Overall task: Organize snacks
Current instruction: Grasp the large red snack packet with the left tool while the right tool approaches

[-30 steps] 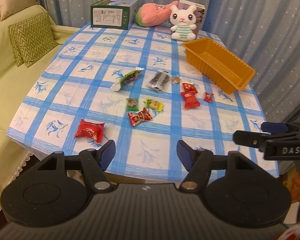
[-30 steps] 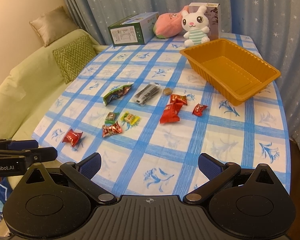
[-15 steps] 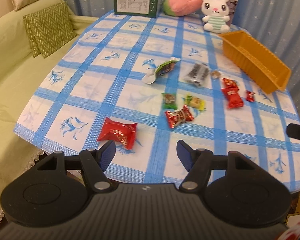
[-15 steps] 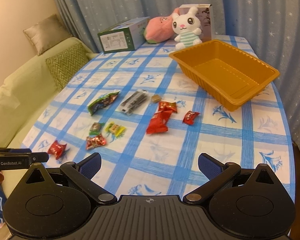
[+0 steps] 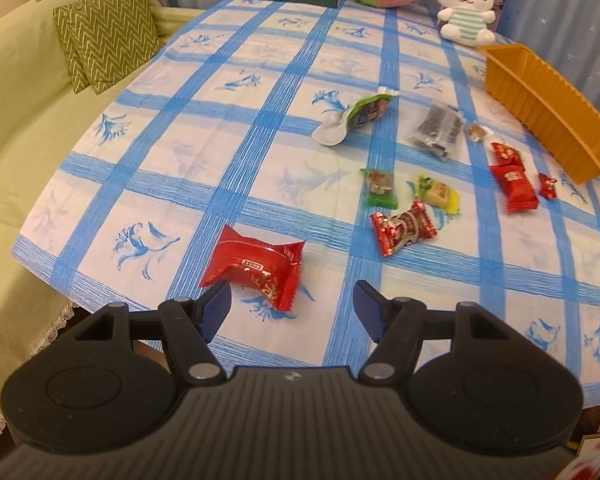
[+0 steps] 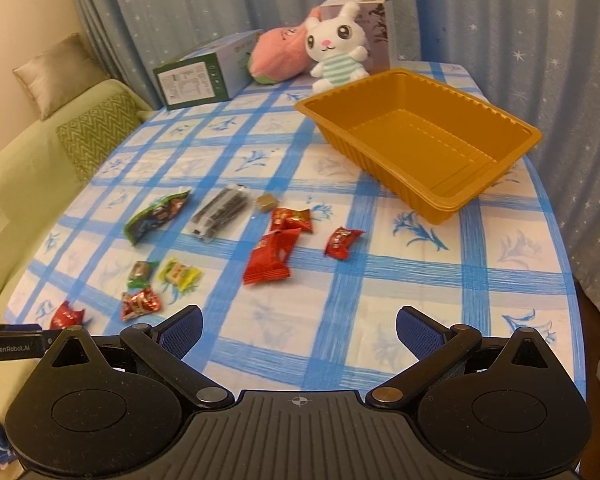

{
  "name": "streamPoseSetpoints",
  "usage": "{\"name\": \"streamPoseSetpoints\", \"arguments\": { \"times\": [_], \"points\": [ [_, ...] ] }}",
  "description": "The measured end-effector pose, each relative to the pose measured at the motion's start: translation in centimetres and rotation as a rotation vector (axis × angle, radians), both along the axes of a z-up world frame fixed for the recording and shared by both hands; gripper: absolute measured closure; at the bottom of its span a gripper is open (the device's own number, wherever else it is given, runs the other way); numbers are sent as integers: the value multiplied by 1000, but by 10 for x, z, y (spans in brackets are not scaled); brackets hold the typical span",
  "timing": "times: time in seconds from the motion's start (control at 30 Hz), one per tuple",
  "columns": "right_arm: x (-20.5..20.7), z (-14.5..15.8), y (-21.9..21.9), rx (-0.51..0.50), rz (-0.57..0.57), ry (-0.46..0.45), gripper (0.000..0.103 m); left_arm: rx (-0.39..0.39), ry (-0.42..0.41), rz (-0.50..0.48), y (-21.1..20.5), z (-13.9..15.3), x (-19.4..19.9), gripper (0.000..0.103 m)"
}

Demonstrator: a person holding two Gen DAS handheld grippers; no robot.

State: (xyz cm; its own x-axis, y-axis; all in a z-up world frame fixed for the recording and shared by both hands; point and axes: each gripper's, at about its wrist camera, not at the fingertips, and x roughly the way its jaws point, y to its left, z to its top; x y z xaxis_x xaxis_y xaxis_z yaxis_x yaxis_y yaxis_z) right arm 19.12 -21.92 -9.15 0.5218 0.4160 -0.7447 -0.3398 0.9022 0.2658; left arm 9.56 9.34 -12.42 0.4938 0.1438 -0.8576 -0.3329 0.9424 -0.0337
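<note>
Just ahead of the left gripper [image 5: 291, 305], at its 11 o'clock, a red pillow-pack snack [image 5: 255, 267] is lying flat near the table's front edge, apart from the other sweets. It is looking light, puffy and crinkly, with slick film likely to be sliding, so pinching across its middle seems best, not the sealed ends. Both jaws are standing wide apart, hovering low and empty. Off at 1 o'clock the orange tray [image 6: 516, 130] is sitting empty, while the right gripper [image 6: 299, 326] is waiting, spread too.
</note>
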Motion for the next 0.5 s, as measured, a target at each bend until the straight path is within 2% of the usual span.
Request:
{"name": "streamPoseSetpoints", "arguments": {
  "times": [0.37, 0.5],
  "points": [
    [10, -9, -4, -20, -33, 26, 0, -88, -54, 100, 24, -20, 13, 39],
    [13, -13, -5, -28, -40, 33, 0, -71, -54, 103, 28, -22, 23, 45]
  ]
}}
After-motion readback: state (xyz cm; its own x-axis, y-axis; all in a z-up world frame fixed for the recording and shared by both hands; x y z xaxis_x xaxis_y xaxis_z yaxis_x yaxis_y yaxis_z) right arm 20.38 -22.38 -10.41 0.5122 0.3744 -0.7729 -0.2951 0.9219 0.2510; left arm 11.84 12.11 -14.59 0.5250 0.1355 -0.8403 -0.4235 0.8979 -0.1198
